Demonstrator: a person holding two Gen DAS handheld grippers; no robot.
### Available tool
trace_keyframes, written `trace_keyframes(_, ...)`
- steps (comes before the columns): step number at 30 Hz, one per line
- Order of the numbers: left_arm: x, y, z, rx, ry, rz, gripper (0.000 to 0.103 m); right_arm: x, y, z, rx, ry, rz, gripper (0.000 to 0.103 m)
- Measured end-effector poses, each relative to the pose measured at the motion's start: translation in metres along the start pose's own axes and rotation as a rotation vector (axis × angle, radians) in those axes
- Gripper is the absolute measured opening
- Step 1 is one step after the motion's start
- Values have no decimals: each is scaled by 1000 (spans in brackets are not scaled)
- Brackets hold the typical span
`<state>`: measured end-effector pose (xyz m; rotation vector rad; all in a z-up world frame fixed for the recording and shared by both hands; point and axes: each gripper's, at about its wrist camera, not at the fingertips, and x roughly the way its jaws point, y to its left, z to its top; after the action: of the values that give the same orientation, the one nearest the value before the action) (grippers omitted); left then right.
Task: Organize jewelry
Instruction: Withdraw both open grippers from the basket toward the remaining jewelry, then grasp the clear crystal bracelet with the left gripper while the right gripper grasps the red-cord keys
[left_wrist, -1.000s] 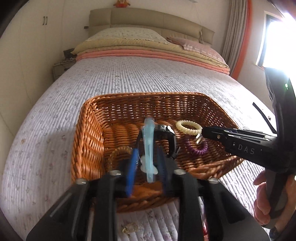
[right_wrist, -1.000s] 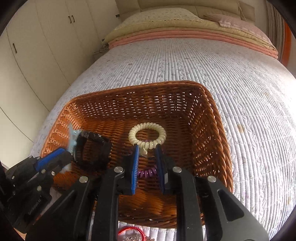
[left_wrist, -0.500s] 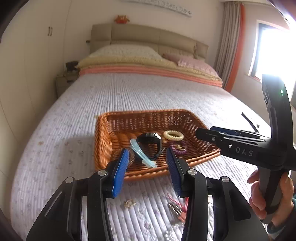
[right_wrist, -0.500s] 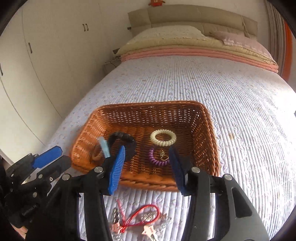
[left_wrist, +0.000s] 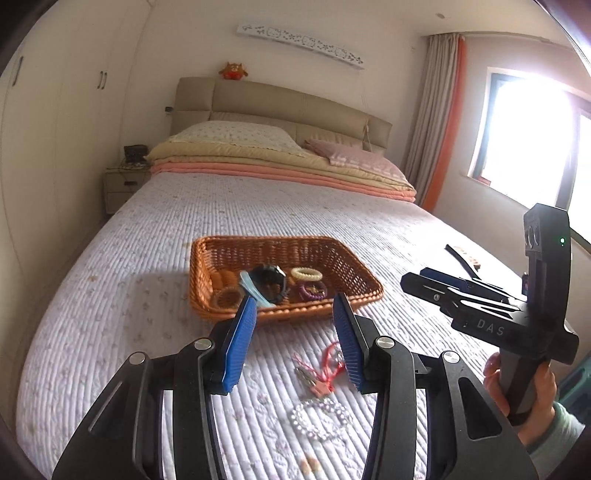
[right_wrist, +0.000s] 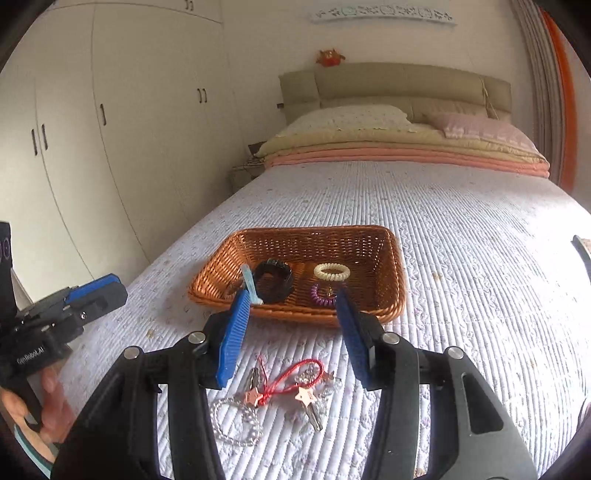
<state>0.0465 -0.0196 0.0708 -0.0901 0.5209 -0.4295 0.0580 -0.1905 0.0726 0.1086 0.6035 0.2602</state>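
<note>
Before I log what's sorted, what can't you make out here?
- Amber ring in the basket: left view, blurred; right view, behind the left finger.
- Clips on the red cord: too small.
- Beads: left view, blurred.
- Strap: cut by right view's edge.

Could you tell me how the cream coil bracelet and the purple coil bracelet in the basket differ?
The cream coil bracelet is pale and lies farther back; the purple coil bracelet is dark, nearer the front rim, with a small gold charm on it. Both are spiral coils lying flat in the wicker basket.
</note>
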Motion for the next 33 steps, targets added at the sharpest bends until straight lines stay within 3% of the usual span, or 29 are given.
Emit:
trace_keyframes(6,21,-7,-40,62,114,29,42,7,-3,-34,-26,55,-4,46)
trace_keyframes(10,50,-1,-68,45,220,30,42,26,-15,-61,12,125,-6,43)
trace_keyframes(17,92,-7,-89,55,352,41,42,51,-25,-93,58,217,-20,38)
trace_keyframes(20,100,-11,-95,75,376,48,42,56,-28,-101,70,249,-23,38)
trace_keyframes(26,103,-17,-102,126,391,118,29,72,-23,-102,38,292,-13,27)
trace_keyframes(28,101,-17,-102,128,391,122,23,71,-21,-102,23,293,-12,21)
trace_keyframes(33,90,-6,-105,107,390,115,15,76,-26,-103,41,312,-11,20)
